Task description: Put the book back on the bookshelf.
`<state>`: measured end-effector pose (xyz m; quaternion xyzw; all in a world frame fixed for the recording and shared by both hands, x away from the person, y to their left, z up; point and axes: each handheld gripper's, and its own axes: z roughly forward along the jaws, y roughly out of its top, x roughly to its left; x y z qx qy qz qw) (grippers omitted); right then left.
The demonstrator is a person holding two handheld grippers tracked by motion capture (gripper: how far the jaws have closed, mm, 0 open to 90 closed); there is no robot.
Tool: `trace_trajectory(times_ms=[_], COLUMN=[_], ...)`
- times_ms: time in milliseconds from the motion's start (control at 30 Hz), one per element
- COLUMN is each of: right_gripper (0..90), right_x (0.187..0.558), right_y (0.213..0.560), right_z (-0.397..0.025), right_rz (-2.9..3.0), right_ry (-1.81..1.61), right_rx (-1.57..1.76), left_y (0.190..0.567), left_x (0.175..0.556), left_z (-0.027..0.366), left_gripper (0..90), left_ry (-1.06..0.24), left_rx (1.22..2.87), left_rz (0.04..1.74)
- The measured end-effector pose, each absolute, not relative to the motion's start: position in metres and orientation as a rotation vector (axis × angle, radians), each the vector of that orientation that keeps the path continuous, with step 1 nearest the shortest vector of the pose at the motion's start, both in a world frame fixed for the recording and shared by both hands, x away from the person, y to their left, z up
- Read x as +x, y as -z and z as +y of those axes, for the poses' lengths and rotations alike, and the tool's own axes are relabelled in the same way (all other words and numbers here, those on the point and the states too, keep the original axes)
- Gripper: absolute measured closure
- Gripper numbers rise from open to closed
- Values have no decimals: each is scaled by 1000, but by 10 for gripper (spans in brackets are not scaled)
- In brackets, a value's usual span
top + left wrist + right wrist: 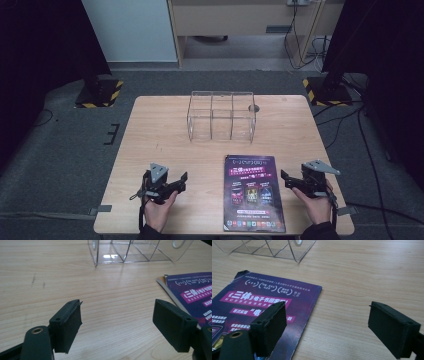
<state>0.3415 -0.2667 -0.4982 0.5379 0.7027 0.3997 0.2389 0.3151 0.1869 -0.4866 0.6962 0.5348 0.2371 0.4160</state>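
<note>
A purple magazine (252, 192) lies flat on the wooden table (160, 135), near its front edge. A clear plastic organiser (221, 116) with three compartments stands empty at the back middle. My left gripper (181, 181) rests low on the table to the left of the magazine, jaws wide open and empty. In the left gripper view the magazine (195, 293) lies at the right and the organiser (135, 250) ahead. My right gripper (286, 179) sits just right of the magazine, open and empty. In the right gripper view its left jaw hangs over the magazine (262, 305).
The table stands on grey carpet. Two black stands with yellow-striped bases (100, 92) (327, 90) flank its far corners. Cables (350, 120) trail across the floor at the right. A small round hole (254, 107) sits in the tabletop behind the organiser.
</note>
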Motion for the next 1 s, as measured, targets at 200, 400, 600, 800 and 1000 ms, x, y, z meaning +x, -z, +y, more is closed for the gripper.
trace_trajectory(times_ms=[200,400,600,800,1000], right_gripper=[150,150,151,155,176], right_x=[341,340,340,340,340], right_y=[498,498,500,501,503], right_z=[-261,-255,-252,-249,-247], right_rz=[1941,1953,1968,1974,1982], right_ry=[-1104,-1107,-1111,-1117,-1117], right_rx=[1460,1452,1444,1443,1444], left_y=[485,483,482,482,484], left_x=[316,319,321,325,327], left_z=[175,168,159,144,133], left_gripper=[219,222,230,233,236], left_ry=[-590,-584,-567,-532,-511], left_rx=[1770,1775,1777,1787,1792], left_rz=[1315,1303,1280,1245,1226])
